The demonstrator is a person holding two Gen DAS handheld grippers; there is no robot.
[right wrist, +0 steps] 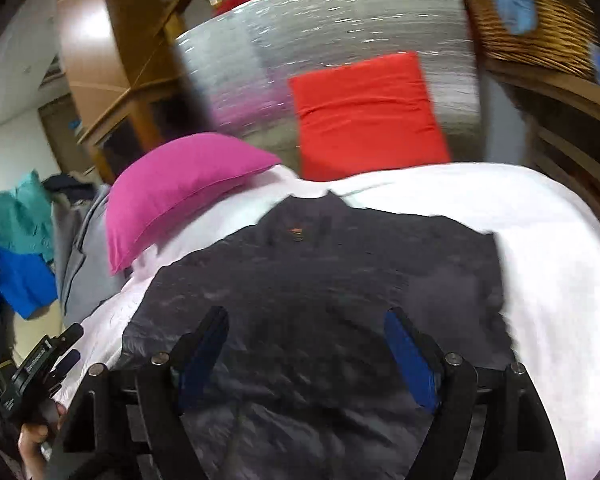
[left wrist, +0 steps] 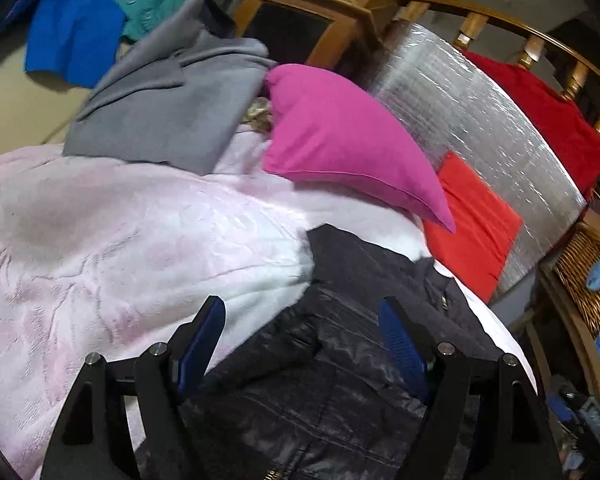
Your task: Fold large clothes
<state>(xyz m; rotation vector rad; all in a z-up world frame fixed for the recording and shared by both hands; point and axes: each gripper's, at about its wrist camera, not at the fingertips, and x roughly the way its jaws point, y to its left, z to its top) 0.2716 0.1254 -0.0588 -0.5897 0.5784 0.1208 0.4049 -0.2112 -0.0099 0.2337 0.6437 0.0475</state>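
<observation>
Right wrist view: dark jacket spread flat on the pale bedcover, centre of frame, collar toward the top near the red cushion. Our right gripper hangs over the jacket's lower part with its jaws wide apart and nothing between the blue pads. Frame is smeared, so fine edges are hard to read.

Left wrist view: left gripper likewise spread, empty, over the jacket at lower centre of frame; pink pillow above it, grey garment at upper left.

Step, as we judge it: between folds, picking the next edge. To do it well, we'd take the two lower corners or one side edge with both grippers at matching points, pinch only the upper layer, lift low and carry across evenly so the slick fabric doesn't slide or bunch.

View differences: the right view alone gives the whole jacket outline, collar and right-hand edge, plus the left gripper and a hand at lower left. The left view alone shows the zipper at bottom centre, and the grey garment's full shape.
</observation>
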